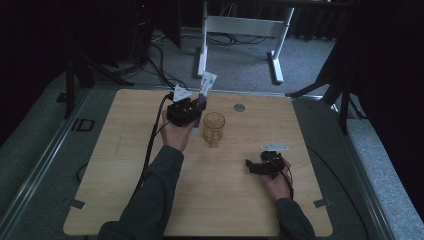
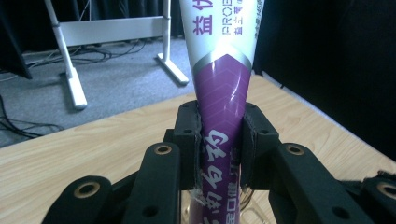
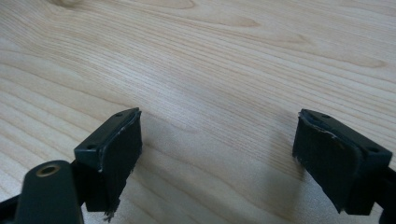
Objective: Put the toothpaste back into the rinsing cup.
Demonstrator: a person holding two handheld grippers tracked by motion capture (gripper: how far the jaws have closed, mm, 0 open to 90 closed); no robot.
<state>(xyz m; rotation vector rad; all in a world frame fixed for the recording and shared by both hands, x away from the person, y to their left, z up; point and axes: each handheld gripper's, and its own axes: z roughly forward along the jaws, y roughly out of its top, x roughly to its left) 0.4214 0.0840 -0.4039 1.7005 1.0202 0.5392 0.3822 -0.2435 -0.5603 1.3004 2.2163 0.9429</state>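
From the high view, the left gripper (image 1: 186, 111) sits toward the far edge of the wooden worktop (image 1: 125, 175), left of centre, with its jaws clamped on a purple and white tube (image 1: 205, 86) that stands nearly upright and leans a little toward the far right corner. Just beside it on the right stands an amber glass goblet (image 1: 213, 128), upright and apparently empty, so the step in hand looks like carrying the tube to the goblet to stand it inside. The next move would call for lifting the tube over the rim, centring it on the mouth and lowering it before the jaws let go; a knock against the rim could tip the goblet. The left forearm reaches forward in a long line from the near edge, hand wrapped behind the gripper. The right gripper (image 1: 261, 166) rests low near the right edge, well apart from the goblet, wrist relaxed. A small round metal disc (image 1: 239, 107) lies by the far edge. In the left gripper view, the black pads (image 2: 250, 135) press the tube (image 2: 223, 112) at its purple lower part, the white printed part rising above. In the right gripper view, the jaws stand wide apart over bare wood (image 3: 224, 70), holding nothing.
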